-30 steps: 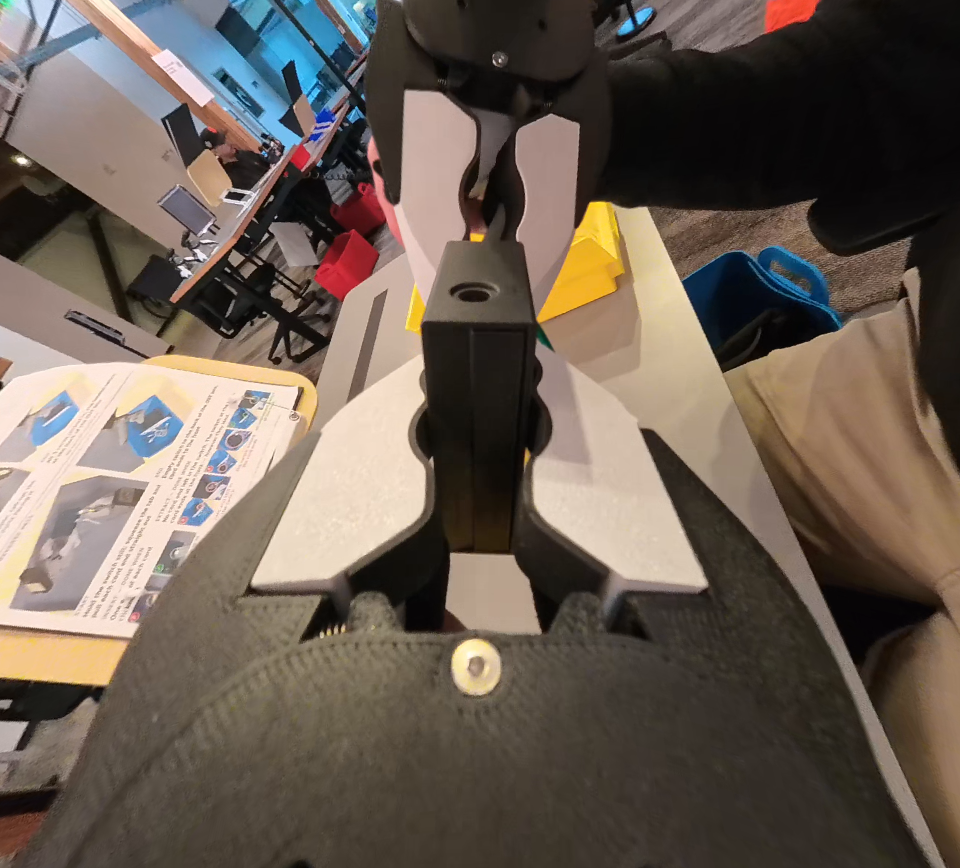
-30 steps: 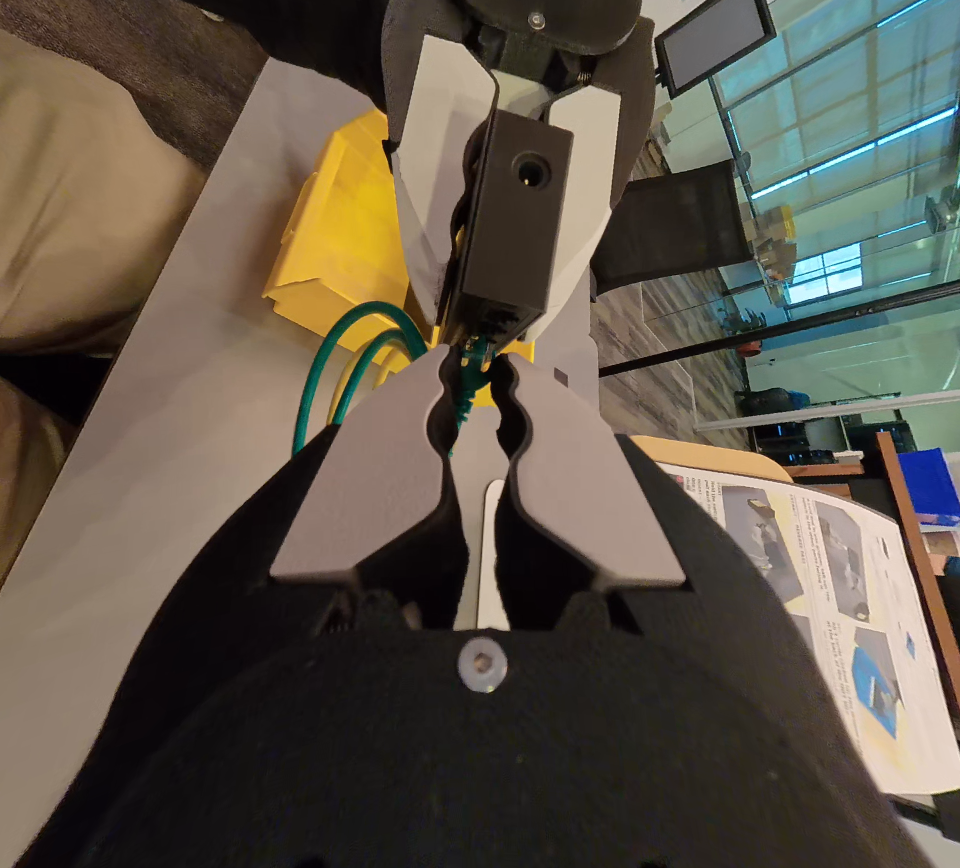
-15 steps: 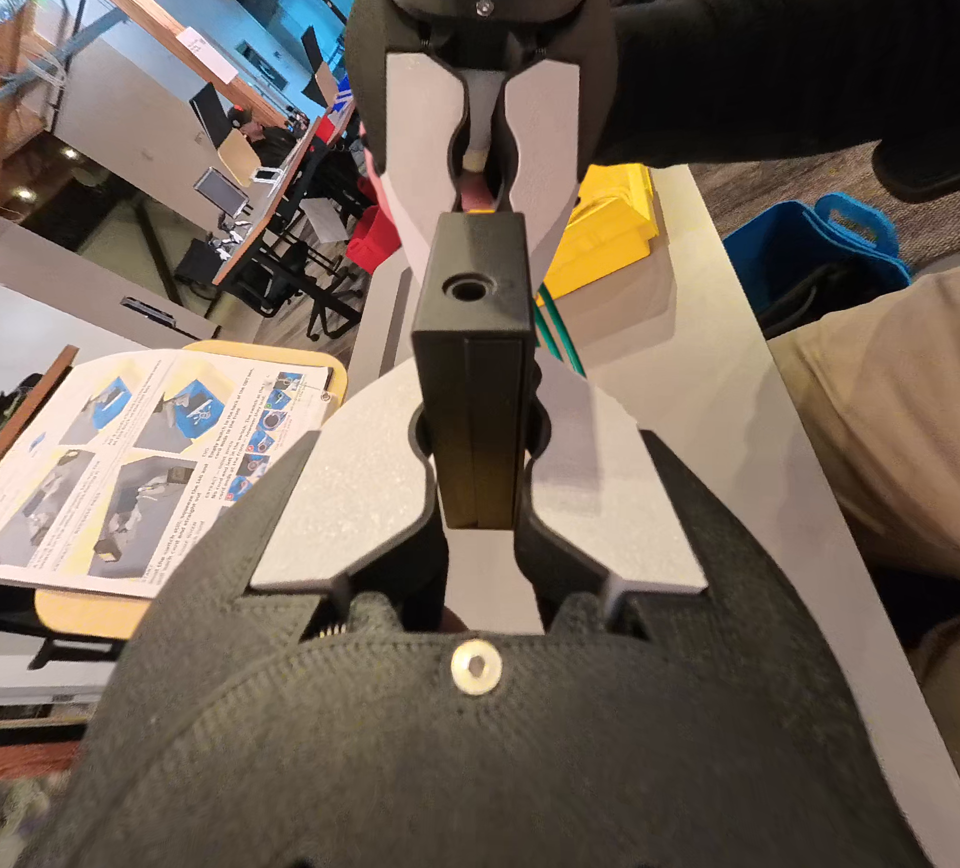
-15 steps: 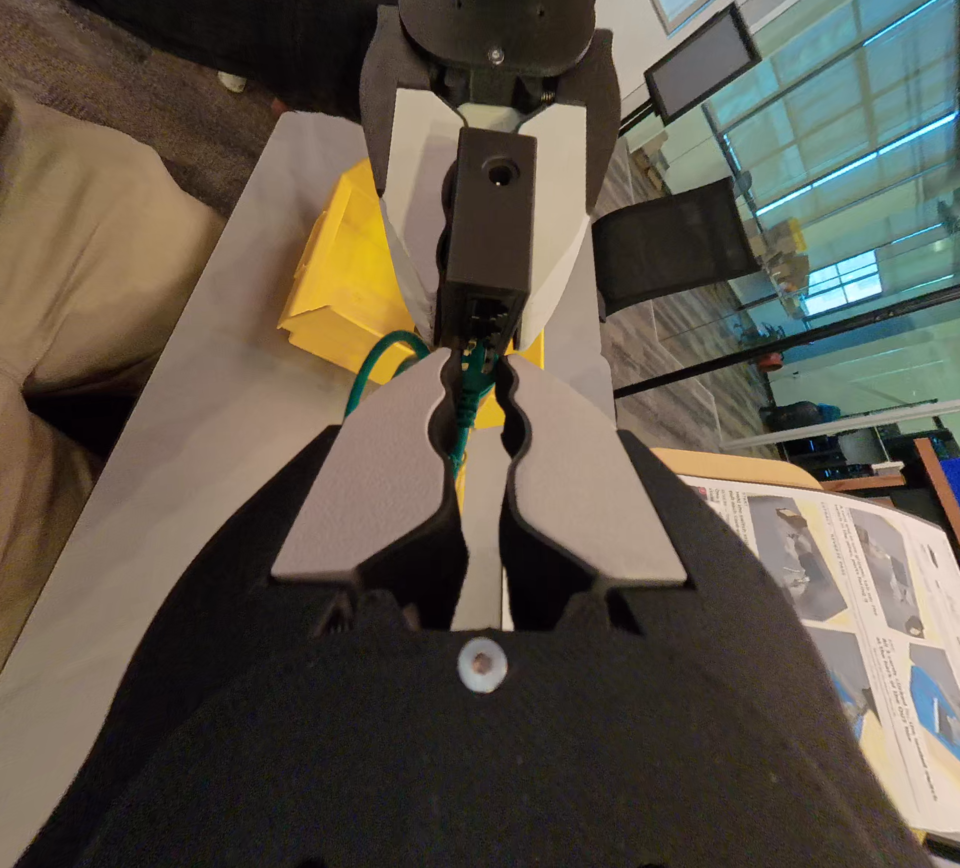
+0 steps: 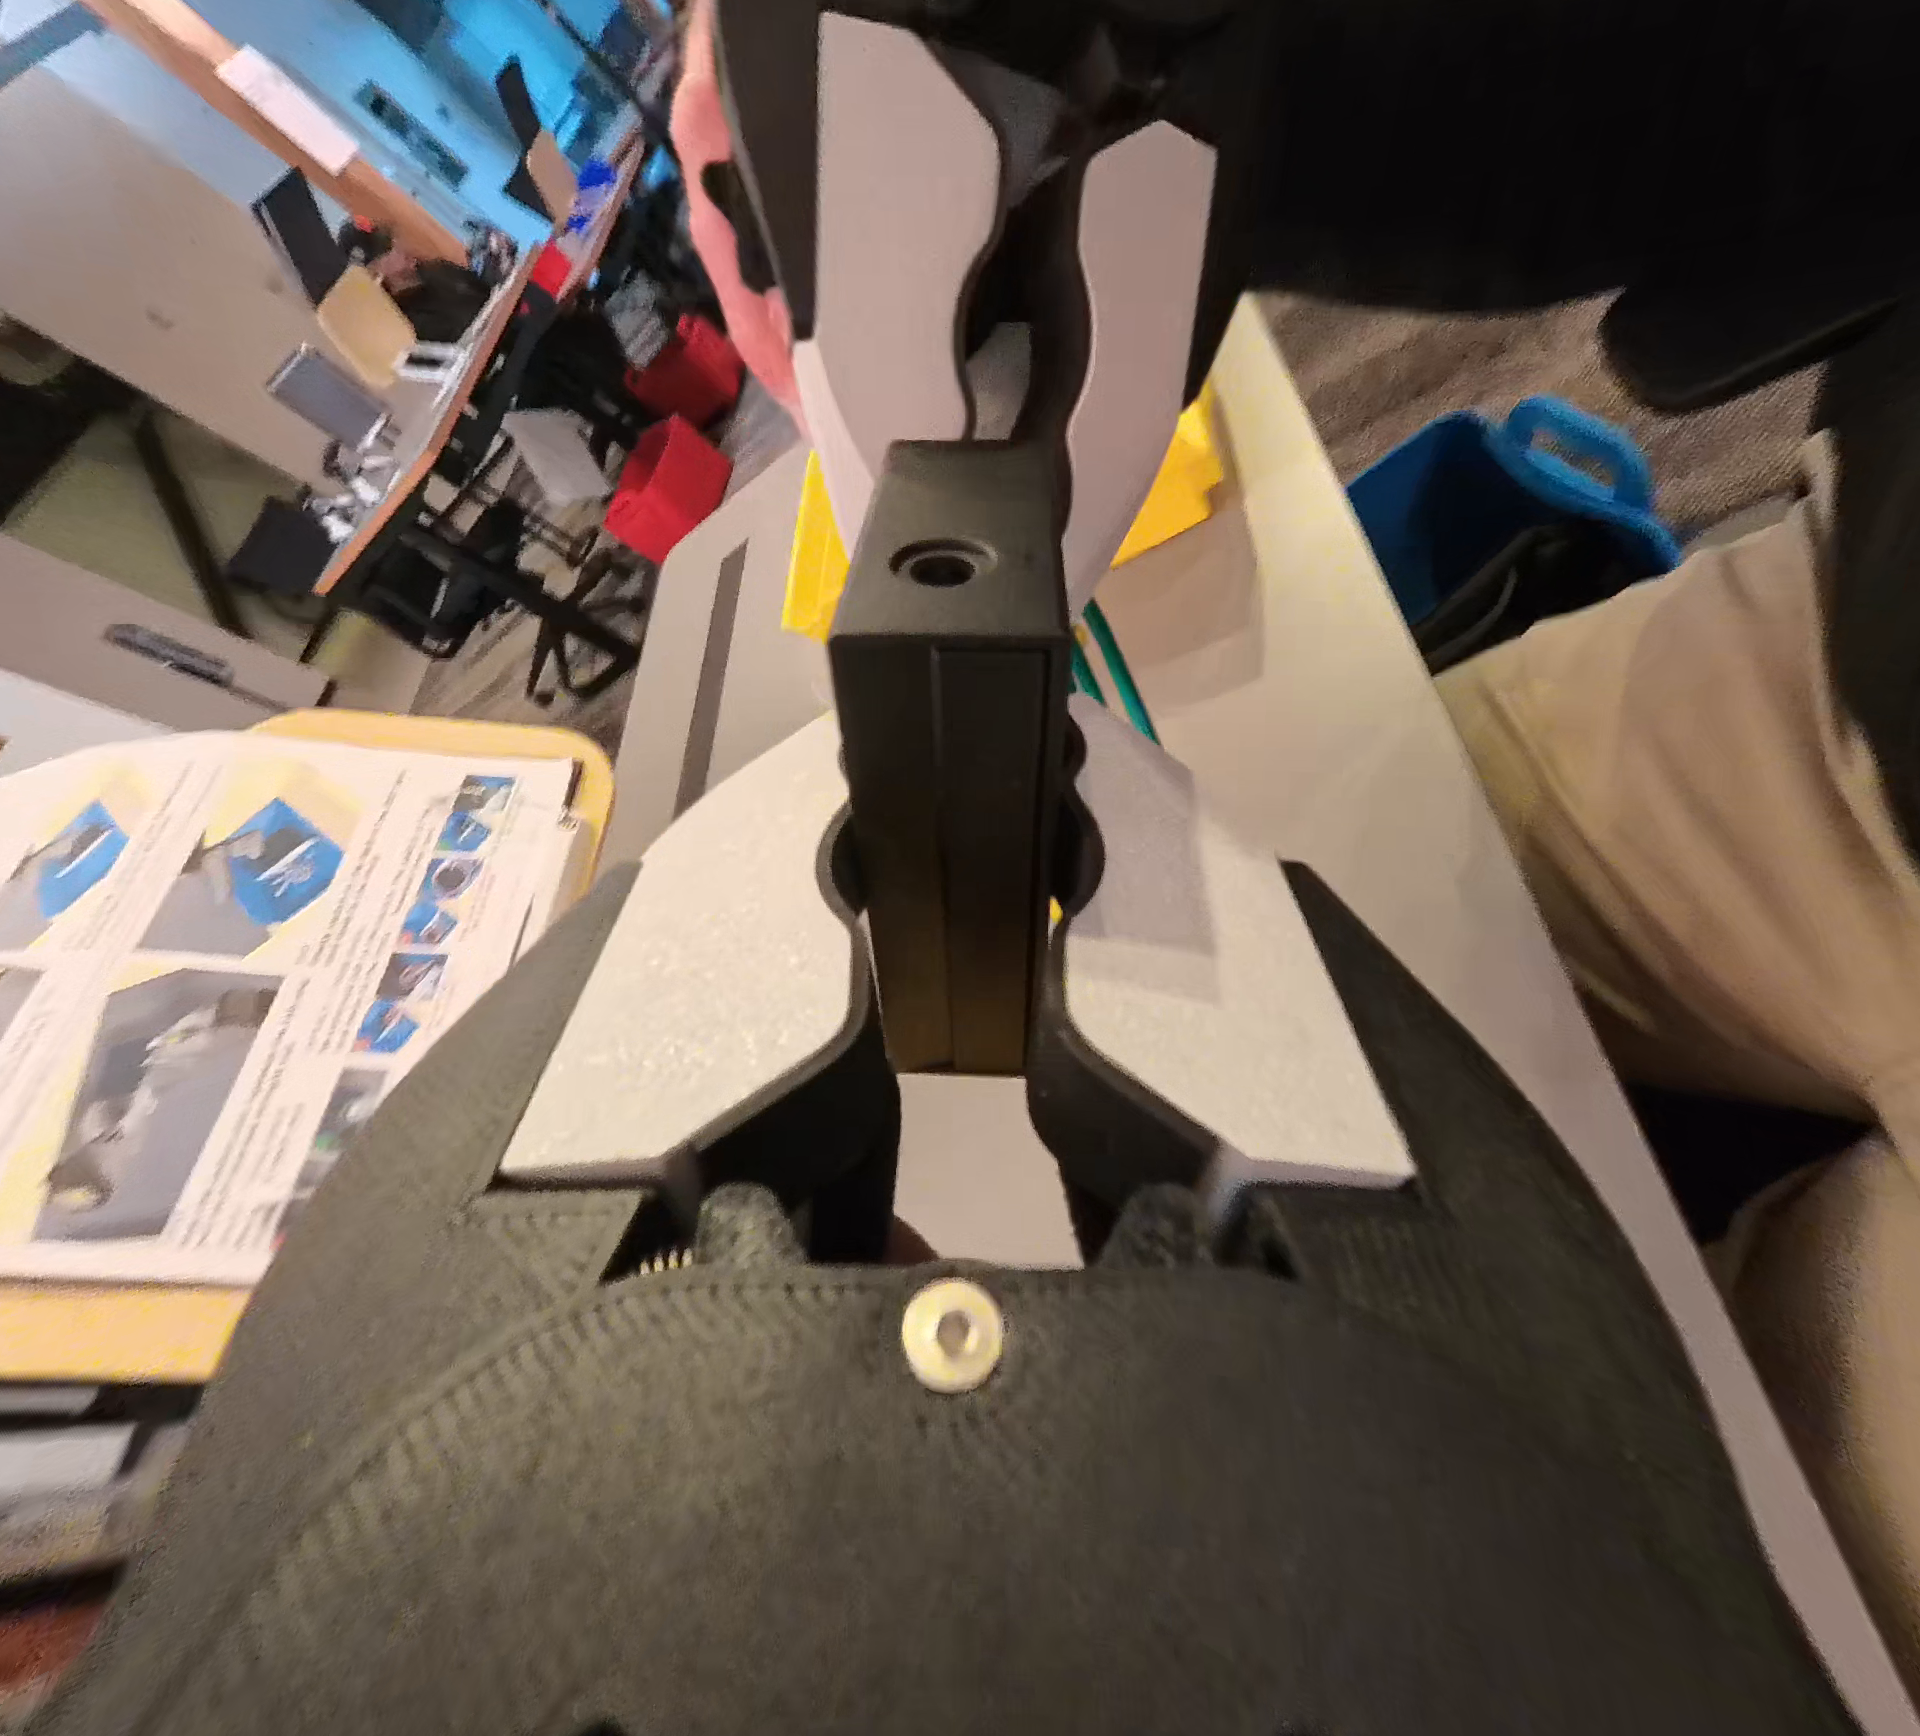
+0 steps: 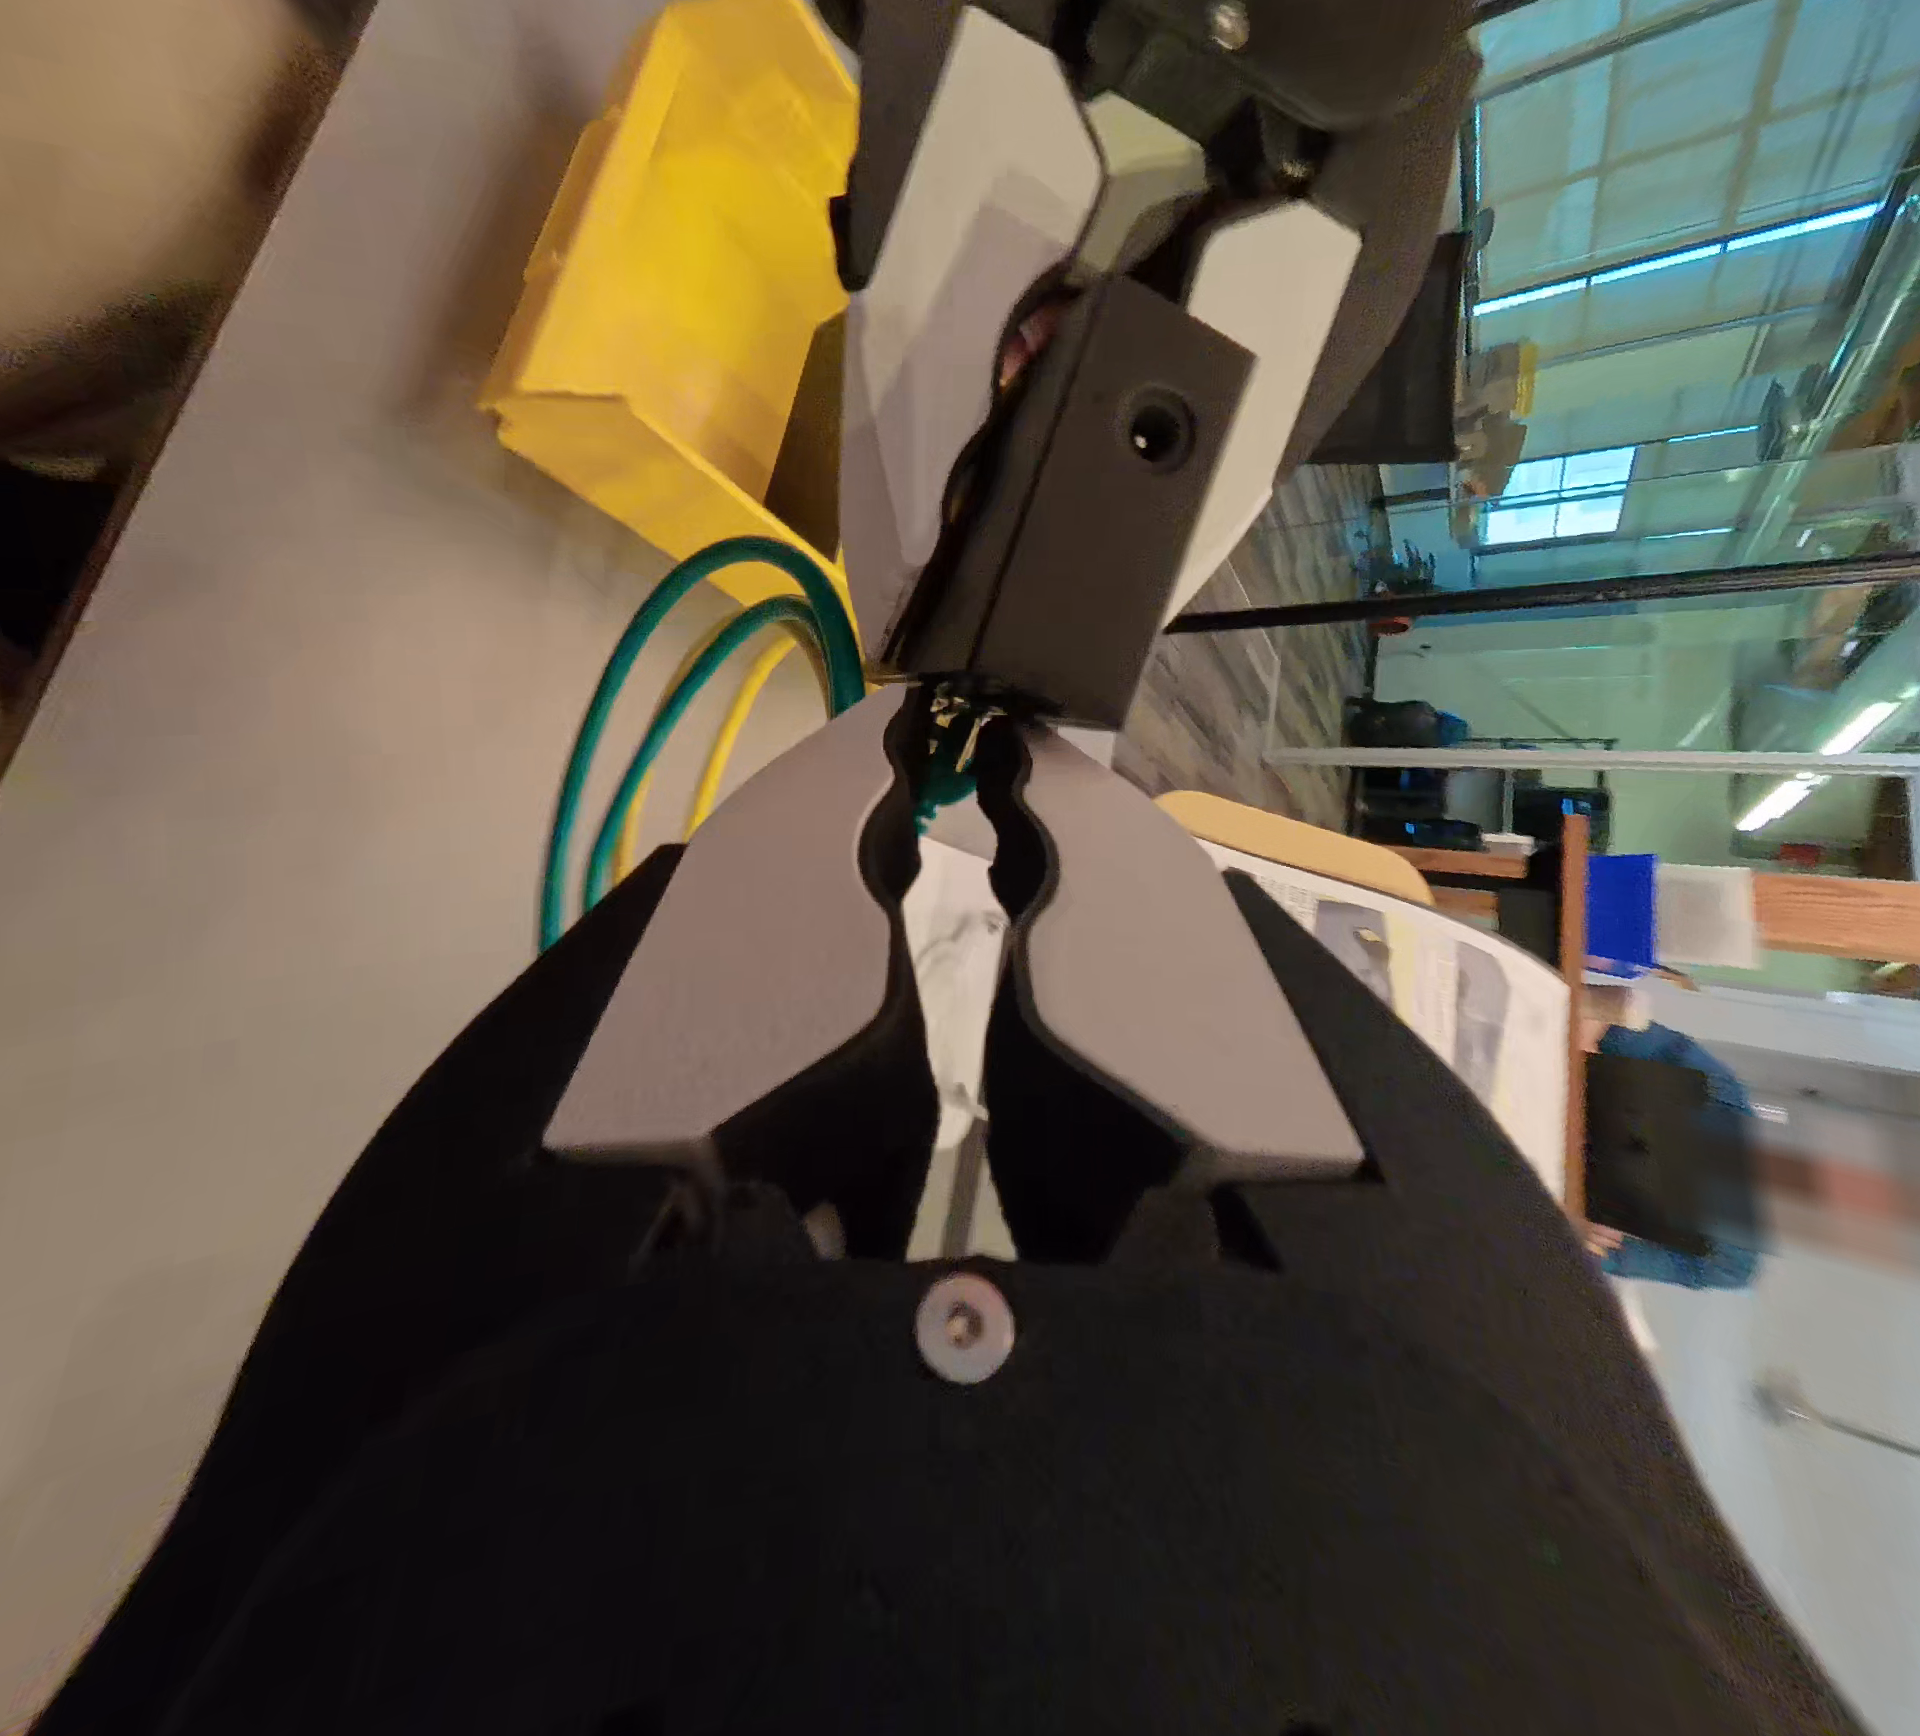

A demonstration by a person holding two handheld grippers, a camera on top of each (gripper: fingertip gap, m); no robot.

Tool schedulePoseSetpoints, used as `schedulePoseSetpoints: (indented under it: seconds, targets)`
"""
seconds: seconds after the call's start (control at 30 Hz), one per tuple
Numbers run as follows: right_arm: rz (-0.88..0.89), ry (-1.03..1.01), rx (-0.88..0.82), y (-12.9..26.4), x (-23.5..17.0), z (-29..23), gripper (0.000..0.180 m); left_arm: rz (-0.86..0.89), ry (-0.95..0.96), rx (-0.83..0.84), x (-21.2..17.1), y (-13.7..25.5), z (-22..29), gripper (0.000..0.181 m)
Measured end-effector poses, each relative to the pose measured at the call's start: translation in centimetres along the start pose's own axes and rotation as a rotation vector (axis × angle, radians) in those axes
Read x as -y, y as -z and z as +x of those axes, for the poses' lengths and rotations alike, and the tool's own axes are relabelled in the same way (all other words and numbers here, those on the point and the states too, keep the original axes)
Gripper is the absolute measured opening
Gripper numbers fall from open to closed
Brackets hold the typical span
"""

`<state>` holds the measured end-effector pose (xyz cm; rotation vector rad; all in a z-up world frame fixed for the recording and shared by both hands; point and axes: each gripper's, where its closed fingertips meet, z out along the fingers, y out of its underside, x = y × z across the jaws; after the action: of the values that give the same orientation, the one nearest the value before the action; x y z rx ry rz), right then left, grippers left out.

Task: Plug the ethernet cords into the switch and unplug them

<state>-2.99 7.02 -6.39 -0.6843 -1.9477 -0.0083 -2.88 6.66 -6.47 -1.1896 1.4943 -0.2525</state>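
Note:
My left gripper [image 5: 956, 751] is shut on the black switch [image 5: 951, 751] and holds it on end above the white table [image 5: 1299, 751]. The switch also shows in the right wrist view [image 6: 1081, 523], clamped by the left gripper's fingers [image 6: 956, 252]. My right gripper [image 6: 951, 751] is shut on the plug of a green ethernet cord [image 6: 940, 787], with the plug tip against the switch's port end; whether it is seated I cannot tell. The right gripper's fingers [image 5: 883, 232] face me beyond the switch. The green cord [image 6: 623, 751] loops to the table beside a yellow cord [image 6: 727, 730].
A yellow bin [image 6: 665, 284] lies on the table behind the switch. Printed instruction sheets [image 5: 239, 959] lie on a yellow-edged surface to the left. A blue bin [image 5: 1507, 523] stands on the floor by the person's tan trouser leg [image 5: 1683, 855].
Both grippers have tilted and drawn closer, so the switch now sits skewed in the right wrist view. The green plug stays at the switch's port end. Both grips are unchanged.

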Motion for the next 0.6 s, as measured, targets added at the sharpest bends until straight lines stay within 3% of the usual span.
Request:
schedulePoseSetpoints:
  seconds: [0.03,0.3,0.37,0.5,0.6]
  targets:
    - [-0.022,0.027,-0.005,0.3,0.4,0.0,0.008,0.041,0.015,-0.008,0.4,0.2,0.0,0.03]
    - [0.15,-0.163,0.027,0.6,0.0,0.5,0.009,-0.018,0.002,0.053,-0.1,0.0,-0.7,0.03]
    - [0.006,-0.183,-0.005,1.0,-3.1,0.8,0.007,-0.09,-0.032,0.192,-1.0,2.1,-3.3,0.03]
    - [0.049,-0.206,-0.036,2.6,-2.8,1.6,0.007,-0.088,-0.051,0.203,0.1,3.3,-3.9,0.03]
    - [-0.011,-0.294,-0.104,4.2,-6.2,2.8,0.006,-0.149,-0.039,0.226,-2.0,3.3,-4.3,0.03]
